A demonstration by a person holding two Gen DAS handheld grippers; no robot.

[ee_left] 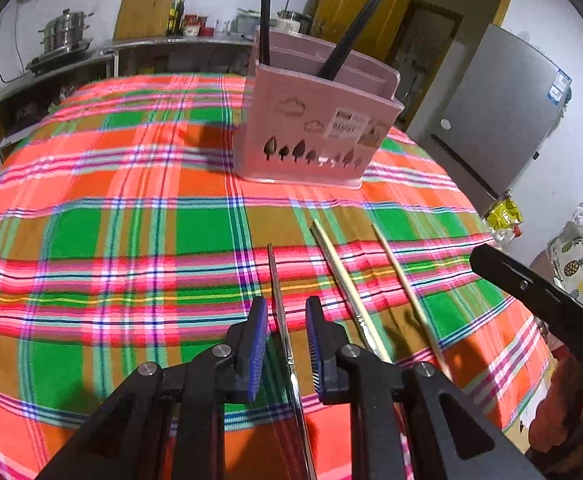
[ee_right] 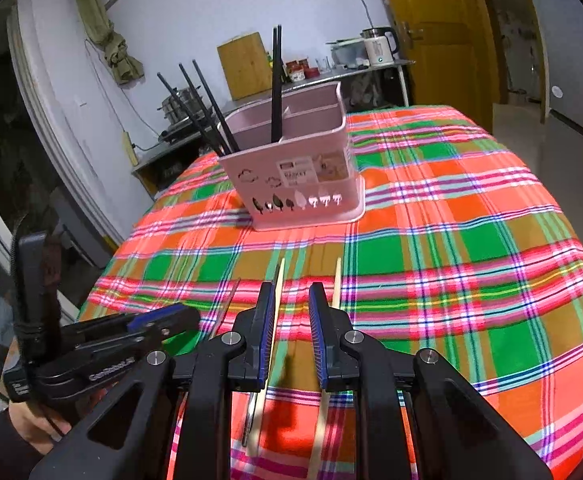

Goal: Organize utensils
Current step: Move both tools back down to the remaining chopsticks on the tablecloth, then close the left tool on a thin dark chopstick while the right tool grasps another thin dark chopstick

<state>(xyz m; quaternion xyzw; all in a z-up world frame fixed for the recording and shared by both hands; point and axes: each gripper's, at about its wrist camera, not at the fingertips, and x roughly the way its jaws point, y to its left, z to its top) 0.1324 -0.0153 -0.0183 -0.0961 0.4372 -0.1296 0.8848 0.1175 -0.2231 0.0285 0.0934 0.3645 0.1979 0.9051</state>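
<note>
A thin metal chopstick [ee_left: 281, 312] lies on the plaid tablecloth [ee_left: 131, 240] low in the frame, between the spread fingers of the left gripper [ee_left: 286, 344], untouched. Two wooden chopsticks [ee_left: 347, 292] lie to its right. The right gripper [ee_right: 289, 332] gapes over them. The pink holder [ee_left: 315, 120] stands upper centre with black chopsticks [ee_right: 276, 84]; cloth lies open all round. The chopsticks' near ends hide beneath the grippers.

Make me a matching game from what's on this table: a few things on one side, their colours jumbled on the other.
Things:
1. utensil holder
2. chopsticks standing in the holder
3. two chopsticks lying on the cloth
4. pads of the left claw

Colours:
A. blue
B. pale wood
C. pink
D. black

Pairs: 1-C, 2-D, 3-B, 4-A
</note>
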